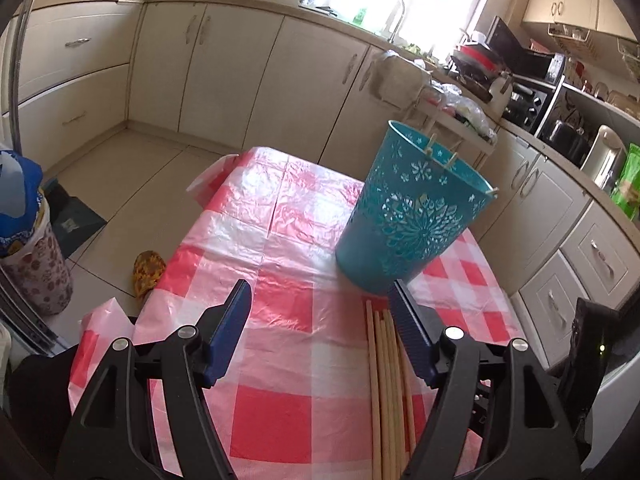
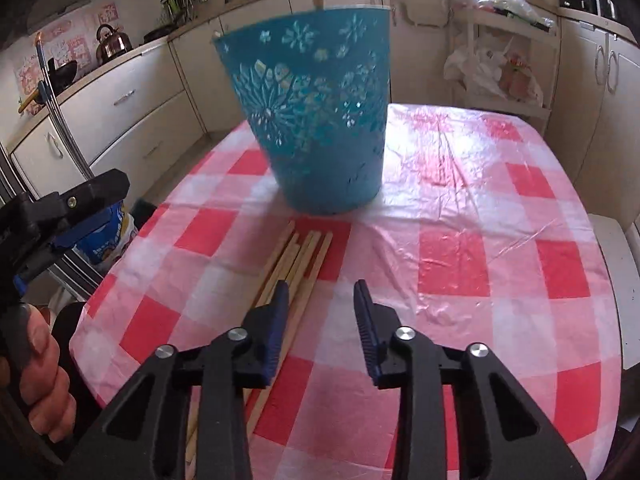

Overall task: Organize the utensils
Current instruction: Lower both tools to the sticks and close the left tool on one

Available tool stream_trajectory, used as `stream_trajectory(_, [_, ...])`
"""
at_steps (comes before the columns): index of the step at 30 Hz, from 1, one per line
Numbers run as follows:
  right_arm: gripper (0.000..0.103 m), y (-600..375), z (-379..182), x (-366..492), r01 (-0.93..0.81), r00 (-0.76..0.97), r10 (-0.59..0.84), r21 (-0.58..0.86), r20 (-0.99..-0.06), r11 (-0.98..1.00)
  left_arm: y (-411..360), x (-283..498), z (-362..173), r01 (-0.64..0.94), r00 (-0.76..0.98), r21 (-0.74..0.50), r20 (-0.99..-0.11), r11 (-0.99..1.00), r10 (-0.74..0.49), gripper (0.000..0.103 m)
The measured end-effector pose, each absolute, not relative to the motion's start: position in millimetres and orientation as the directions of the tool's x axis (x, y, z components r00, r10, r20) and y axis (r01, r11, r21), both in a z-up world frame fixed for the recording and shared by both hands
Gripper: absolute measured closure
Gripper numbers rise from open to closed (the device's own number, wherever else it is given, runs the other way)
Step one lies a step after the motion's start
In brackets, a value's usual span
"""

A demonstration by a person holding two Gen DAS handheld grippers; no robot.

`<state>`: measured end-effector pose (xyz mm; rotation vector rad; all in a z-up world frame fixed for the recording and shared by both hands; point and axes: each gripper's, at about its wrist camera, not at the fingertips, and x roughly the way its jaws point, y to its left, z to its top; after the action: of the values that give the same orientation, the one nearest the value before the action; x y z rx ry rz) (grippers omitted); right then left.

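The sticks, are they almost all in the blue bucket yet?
Not yet. A few stick tips already poke over the rim of the blue bucket, so some look put away. Both the left tool and the right tool are open and hold nothing. A bunch of sticks lies on the checked tablecloth, waiting.

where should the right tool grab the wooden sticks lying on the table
Grip the thin wooden sticks across their width near the exposed ends by the teal cut-out plastic bin, coming from above. They lie flat and side by side on the red-checked tablecloth, so only a top-down pinch fits.
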<state>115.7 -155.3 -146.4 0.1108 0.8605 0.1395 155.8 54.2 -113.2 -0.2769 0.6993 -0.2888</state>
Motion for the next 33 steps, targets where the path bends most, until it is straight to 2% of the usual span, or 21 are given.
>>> stream_trajectory(9, [0.082, -141.2, -161.9, 128.1, -0.107, 0.588, 0.147, 0.104, -0.795, 0.989, 40.6, 156.6, -127.7, 0.203, 0.683, -0.287, -0.644, 0.936, -0.345, 0.035])
stream_trajectory(11, [0.085, -139.8, -161.3, 127.7, -0.106, 0.585, 0.126, 0.078, -0.801, 0.991, 39.1, 157.1, -131.2, 0.201, 0.676, -0.284, -0.652, 0.937, -0.343, 0.035])
stream_trajectory(13, [0.093, -140.1, -162.0, 126.6, -0.109, 0.574, 0.113, 0.06, -0.811, 0.992, 35.9, 158.6, -134.7, 0.206, 0.667, -0.274, -0.663, 0.939, -0.34, 0.035])
stream_trajectory(20, [0.093, -157.7, -160.8, 115.3, -0.094, 0.559, 0.097, 0.053, -0.824, 0.994, 1.7, 169.4, -149.1, 0.284, 0.613, -0.135, -0.735, 0.949, -0.288, 0.035])
stream_trajectory(33, [0.093, -164.8, -162.0, 116.1, -0.094, 0.567, 0.124, 0.086, -0.814, 0.992, -34.4, 186.3, -170.9, 0.343, 0.546, -0.026, -0.808, 0.939, -0.222, 0.035])
